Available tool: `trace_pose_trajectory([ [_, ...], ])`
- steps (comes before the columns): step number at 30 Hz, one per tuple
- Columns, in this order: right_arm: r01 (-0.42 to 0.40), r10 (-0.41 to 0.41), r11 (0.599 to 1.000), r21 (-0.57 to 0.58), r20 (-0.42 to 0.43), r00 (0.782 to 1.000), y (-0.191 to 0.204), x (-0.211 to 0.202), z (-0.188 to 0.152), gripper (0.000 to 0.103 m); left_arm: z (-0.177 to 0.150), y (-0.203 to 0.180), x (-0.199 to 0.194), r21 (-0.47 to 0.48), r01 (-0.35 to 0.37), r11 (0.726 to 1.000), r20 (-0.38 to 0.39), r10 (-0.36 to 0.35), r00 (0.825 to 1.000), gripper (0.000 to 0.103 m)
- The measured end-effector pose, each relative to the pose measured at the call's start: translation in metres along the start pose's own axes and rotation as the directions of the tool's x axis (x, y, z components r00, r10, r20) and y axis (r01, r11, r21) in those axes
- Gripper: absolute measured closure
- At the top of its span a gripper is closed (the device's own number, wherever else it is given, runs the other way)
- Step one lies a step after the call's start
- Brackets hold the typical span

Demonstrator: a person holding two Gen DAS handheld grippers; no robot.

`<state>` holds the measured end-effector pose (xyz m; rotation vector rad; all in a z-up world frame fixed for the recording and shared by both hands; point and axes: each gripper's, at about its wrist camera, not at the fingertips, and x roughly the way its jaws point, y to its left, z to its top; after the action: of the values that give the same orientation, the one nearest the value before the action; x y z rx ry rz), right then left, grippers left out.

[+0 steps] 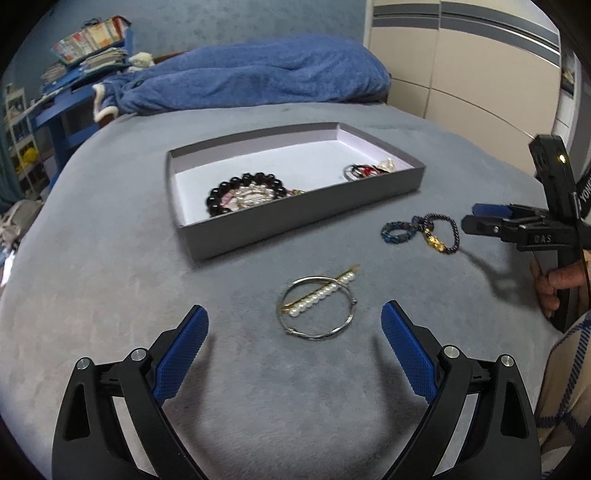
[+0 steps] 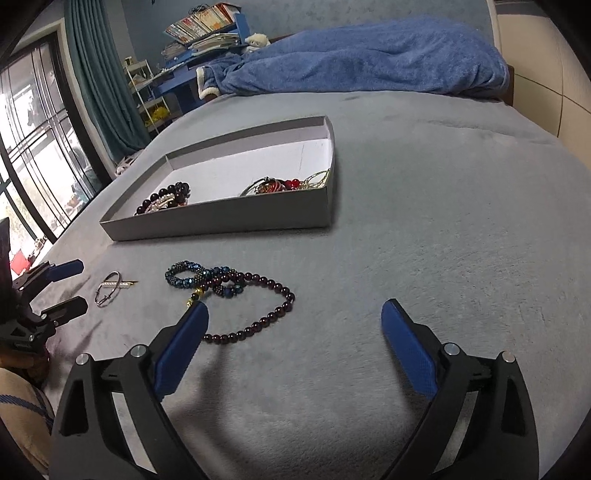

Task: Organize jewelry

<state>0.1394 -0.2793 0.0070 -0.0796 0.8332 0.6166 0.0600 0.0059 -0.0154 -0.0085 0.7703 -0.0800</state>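
A grey box (image 1: 295, 218) (image 2: 221, 218) lies on the grey bed and holds a black bead bracelet (image 1: 221, 190) (image 2: 166, 195) and a red-and-gold cluster (image 1: 365, 170) (image 2: 284, 184). A silver bangle (image 1: 317, 306) (image 2: 107, 290) lies on a pearl hairpin (image 1: 321, 293) just ahead of my open, empty left gripper (image 1: 293, 317) (image 2: 70, 288). A blue beaded bracelet (image 1: 397, 230) (image 2: 188, 275) and a dark red bead bracelet with a gold charm (image 1: 443, 236) (image 2: 266, 306) lie tangled ahead-left of my open, empty right gripper (image 2: 295, 314) (image 1: 476, 218).
A blue blanket (image 1: 251, 77) (image 2: 362, 59) is heaped at the far end of the bed. A blue shelf with books (image 1: 85, 48) (image 2: 207, 26) stands beyond. A window and curtain (image 2: 92, 85) are on the left, beige wall panels (image 1: 461, 62) on the right.
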Motion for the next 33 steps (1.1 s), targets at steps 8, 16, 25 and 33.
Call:
trace_pose_trajectory([
  [8,0.006,-0.006,1.0,-0.009,-0.016,1.0,0.002,0.003,-0.001,0.01,0.007,-0.008,0.021,0.036,0.014,0.999,-0.081,-0.011,0.997,0.011],
  [16,0.008,-0.008,1.0,-0.012,-0.018,1.0,0.002,0.004,-0.001,0.01,0.01,0.009,0.024,-0.046,0.073,0.996,-0.08,-0.076,0.994,0.051],
  [25,-0.006,0.005,0.999,-0.048,-0.025,1.0,0.01,0.007,-0.001,0.01,0.008,0.006,0.005,-0.04,0.078,0.996,0.01,-0.077,0.997,0.051],
  [33,-0.004,0.0,0.999,-0.045,-0.083,0.997,0.011,0.022,0.002,0.028,0.01,0.014,0.002,-0.081,0.073,0.994,0.03,-0.071,0.997,0.051],
])
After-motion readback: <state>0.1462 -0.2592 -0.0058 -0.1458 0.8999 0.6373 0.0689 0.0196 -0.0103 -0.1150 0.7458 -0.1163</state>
